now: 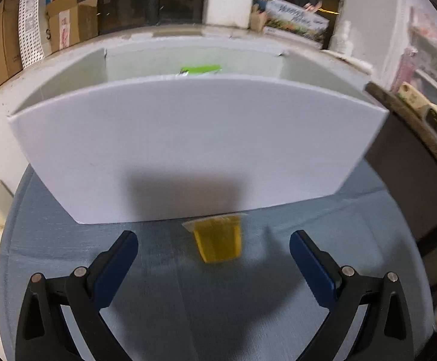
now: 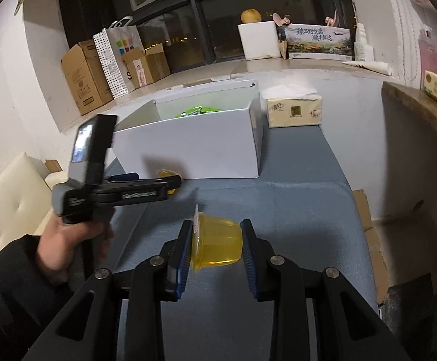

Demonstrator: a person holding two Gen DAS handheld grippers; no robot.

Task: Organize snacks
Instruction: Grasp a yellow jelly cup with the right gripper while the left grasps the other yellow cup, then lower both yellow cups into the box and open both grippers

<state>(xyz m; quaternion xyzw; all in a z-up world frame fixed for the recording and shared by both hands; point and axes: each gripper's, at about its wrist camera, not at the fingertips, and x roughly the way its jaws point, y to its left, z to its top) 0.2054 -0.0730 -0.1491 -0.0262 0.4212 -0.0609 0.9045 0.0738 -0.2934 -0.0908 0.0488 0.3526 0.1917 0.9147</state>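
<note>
A yellow jelly cup (image 1: 218, 240) lies on its side on the blue tablecloth, just in front of the white box (image 1: 194, 150). My left gripper (image 1: 214, 249) is open, its blue fingers on either side of the cup and apart from it. My right gripper (image 2: 217, 240) is shut on a second yellow jelly cup (image 2: 217, 245), held sideways above the cloth. The white box also shows in the right wrist view (image 2: 188, 147), with a green snack packet (image 2: 197, 110) inside. The left gripper appears there (image 2: 158, 185) beside the first cup (image 2: 163, 174).
A tissue pack (image 2: 293, 111) stands right of the box. A dark wooden table edge (image 2: 417, 111) is at the far right. Cardboard boxes (image 2: 83, 75) and a dotted bag (image 2: 113, 60) line the sill behind. A cream sofa (image 2: 8, 195) is to the left.
</note>
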